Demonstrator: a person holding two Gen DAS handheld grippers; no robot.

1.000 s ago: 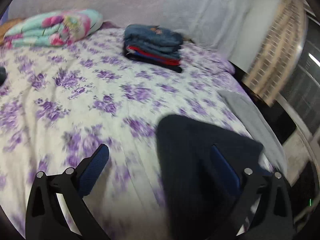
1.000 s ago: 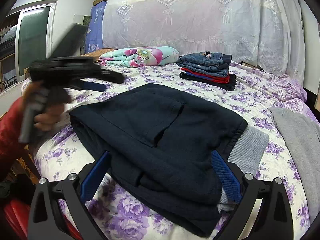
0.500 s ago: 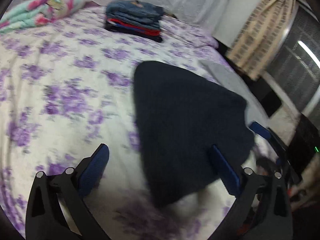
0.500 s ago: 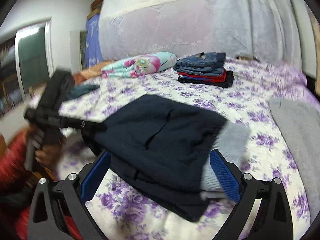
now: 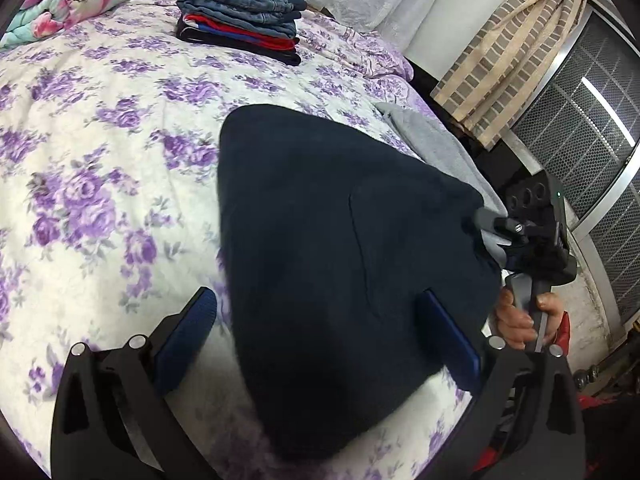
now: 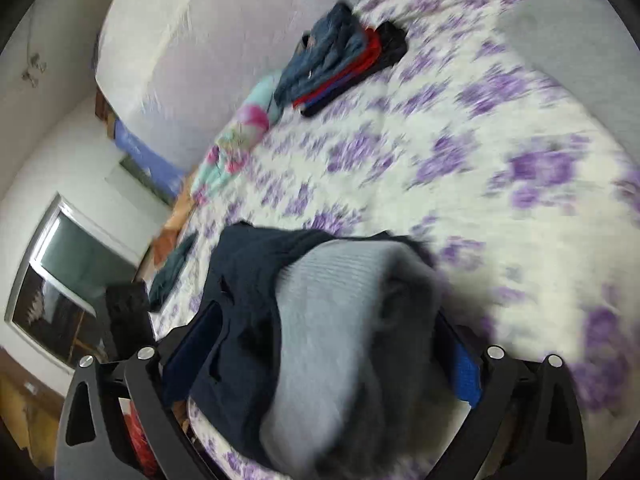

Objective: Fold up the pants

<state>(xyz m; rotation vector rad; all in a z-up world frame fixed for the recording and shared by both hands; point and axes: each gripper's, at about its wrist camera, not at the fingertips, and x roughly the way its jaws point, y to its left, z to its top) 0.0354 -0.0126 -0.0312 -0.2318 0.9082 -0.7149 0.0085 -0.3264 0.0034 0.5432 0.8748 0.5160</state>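
since the earlier frame the right gripper (image 6: 320, 364) has swung in and rolled over, and it is now at the grey cuff (image 6: 340, 320) of the pants (image 5: 340, 248); its jaws have just been closing a little, with the cuff between them, but the blur does not show if the pads press on it. the left gripper (image 5: 320, 340) has its jaws wide apart over the near edge of the pants, holding nothing. the pants lie half folded on the bed (image 5: 100, 160), probably so that each gripper takes one side for the next fold. only the left view shows the right gripper from outside, with the hand (image 5: 520, 320) on its handle; only the right view shows the cuff from close.
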